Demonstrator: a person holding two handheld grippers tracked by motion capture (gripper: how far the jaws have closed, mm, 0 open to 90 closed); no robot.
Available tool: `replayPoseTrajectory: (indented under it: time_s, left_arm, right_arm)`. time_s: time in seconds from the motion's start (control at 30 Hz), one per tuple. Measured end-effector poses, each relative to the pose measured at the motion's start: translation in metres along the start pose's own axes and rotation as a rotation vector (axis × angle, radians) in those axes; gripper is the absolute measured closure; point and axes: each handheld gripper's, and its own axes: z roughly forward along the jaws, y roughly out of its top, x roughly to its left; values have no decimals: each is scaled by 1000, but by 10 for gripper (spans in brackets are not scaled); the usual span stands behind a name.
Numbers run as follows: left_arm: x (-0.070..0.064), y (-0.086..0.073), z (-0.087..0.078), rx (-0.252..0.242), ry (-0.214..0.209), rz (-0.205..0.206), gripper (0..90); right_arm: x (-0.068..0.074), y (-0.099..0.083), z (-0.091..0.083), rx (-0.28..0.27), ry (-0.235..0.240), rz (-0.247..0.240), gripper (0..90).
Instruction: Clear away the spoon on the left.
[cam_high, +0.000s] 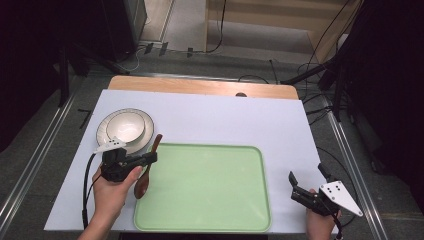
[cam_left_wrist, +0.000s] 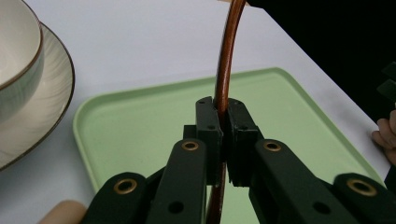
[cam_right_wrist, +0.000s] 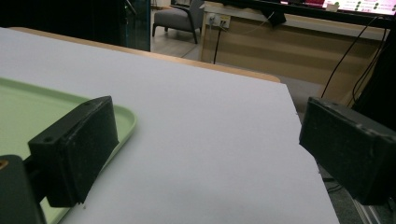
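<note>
The left hand-held gripper (cam_high: 151, 158) is clenched on the handle of a brown wooden spoon (cam_high: 146, 172); the left gripper view confirms the grasp, with both pads pressed against the thin curved handle (cam_left_wrist: 223, 79). The high view adds what that view cuts off: the spoon bowl lies toward the person, at the left edge of the green tray (cam_high: 210, 220), and the handle tip points toward the stacked bowl (cam_high: 125, 126) and plate (cam_high: 103, 131) just beyond. The right hand-held gripper (cam_high: 307, 176) is released, jaws wide apart, near the tray's right edge over the white table (cam_high: 225, 120). The right gripper view shows the tray corner (cam_right_wrist: 122, 122) beside its left jaw.
</note>
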Motion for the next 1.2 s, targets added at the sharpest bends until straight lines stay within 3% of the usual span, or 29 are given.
replayPoseTrajectory:
  time_s: [0.23,0.47,0.77,0.93,1.2]
  left_arm:
    - [3,-11,9,32,-17,-43,856]
    - [11,-18,20,67,-2,-66,856]
    - [20,-22,29,68,-4,-124,853]
    - [22,-24,33,79,7,-116,850]
    - [28,-27,39,83,16,-145,830]
  right_arm:
    - [-1,0,0,-2,2,1,51]
    - [-1,0,1,-1,6,0,51]
    - [-1,0,1,-2,3,1,51]
    - [-1,0,1,-2,5,2,51]
    - [-1,0,1,0,1,6,51]
